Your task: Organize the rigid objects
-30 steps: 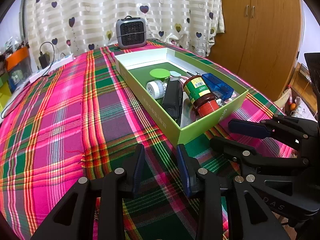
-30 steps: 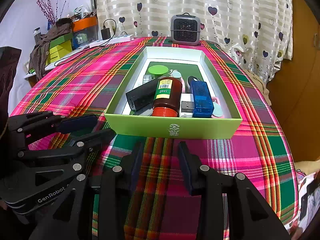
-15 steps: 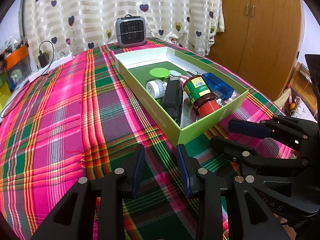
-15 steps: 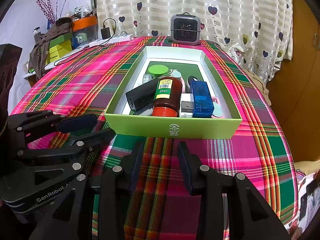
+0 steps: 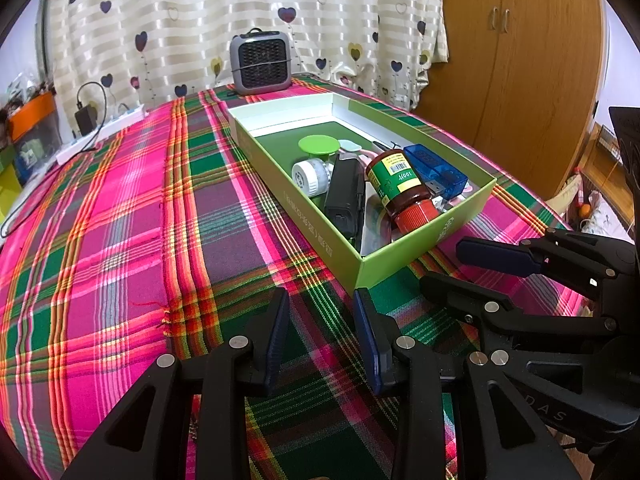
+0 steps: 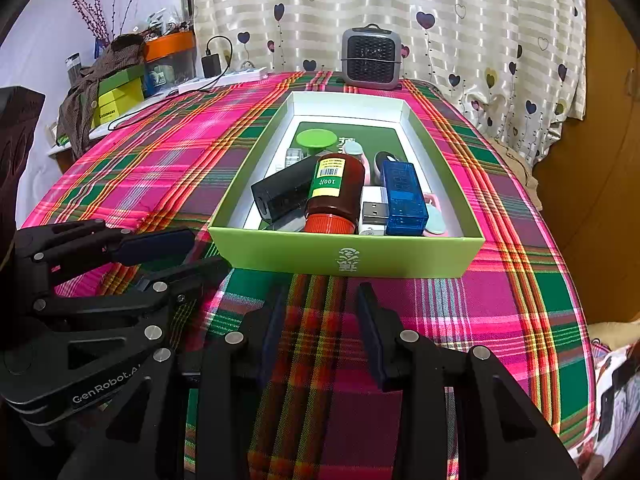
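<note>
A green box (image 6: 348, 258) lies on the plaid tablecloth (image 6: 160, 168) and holds several small items: a brown bottle with a red cap (image 6: 334, 196), a black block (image 6: 284, 192), a blue translucent gadget (image 6: 402, 198), a white USB plug (image 6: 374, 214) and a green disc (image 6: 316, 138). In the left wrist view the box (image 5: 424, 240) shows the same bottle (image 5: 398, 186) and a white round item (image 5: 310, 178). My left gripper (image 5: 322, 312) is open and empty, near the box's front corner. My right gripper (image 6: 322, 312) is open and empty, just before the box's front wall.
A small grey heater (image 6: 371, 58) stands behind the box at the curtain. A power strip with a charger (image 6: 224, 74) and stacked boxes (image 6: 120, 94) lie at the far left. A wooden wardrobe (image 5: 520, 60) stands to the right.
</note>
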The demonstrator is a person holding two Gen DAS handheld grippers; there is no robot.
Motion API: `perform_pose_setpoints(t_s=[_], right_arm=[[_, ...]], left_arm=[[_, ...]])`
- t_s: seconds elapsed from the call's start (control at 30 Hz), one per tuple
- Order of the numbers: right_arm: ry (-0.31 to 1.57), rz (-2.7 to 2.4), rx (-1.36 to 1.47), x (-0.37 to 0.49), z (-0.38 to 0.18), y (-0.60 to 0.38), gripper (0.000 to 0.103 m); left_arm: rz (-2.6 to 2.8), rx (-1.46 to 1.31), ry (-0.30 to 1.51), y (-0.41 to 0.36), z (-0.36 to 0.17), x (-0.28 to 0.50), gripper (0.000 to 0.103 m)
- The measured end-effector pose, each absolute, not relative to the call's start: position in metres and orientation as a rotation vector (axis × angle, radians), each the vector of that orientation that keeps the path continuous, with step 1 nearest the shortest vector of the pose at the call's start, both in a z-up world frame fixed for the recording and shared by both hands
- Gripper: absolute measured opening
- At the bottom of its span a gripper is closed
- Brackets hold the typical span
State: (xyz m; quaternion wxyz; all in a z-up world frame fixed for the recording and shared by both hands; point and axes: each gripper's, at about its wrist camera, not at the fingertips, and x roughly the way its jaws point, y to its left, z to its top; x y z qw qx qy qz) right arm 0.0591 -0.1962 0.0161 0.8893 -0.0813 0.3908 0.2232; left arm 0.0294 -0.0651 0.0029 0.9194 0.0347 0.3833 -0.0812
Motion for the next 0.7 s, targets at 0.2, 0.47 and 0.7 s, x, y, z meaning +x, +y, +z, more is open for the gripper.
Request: perform_pose_setpoints(t_s=[0.2,0.47,0.7], right_arm=[[0.815,0.462,-0.169,0.0584,0.0147,-0.1967,0.037],[0.82,0.459,-0.176,0.0575,0.0129,-0.1972,0.037],[0.82,0.459,-0.175,0.0577,0.0134,-0.1968,0.038]], left_arm=[[-0.167,0.07,0.788,-0.0651,0.0032,0.0296,0.032],[-0.167,0.07,0.789,-0.0649,0.0037,0.0299,0.032],[-0.168,0.07,0.788,-0.0647,0.0032,0.0295,0.032]])
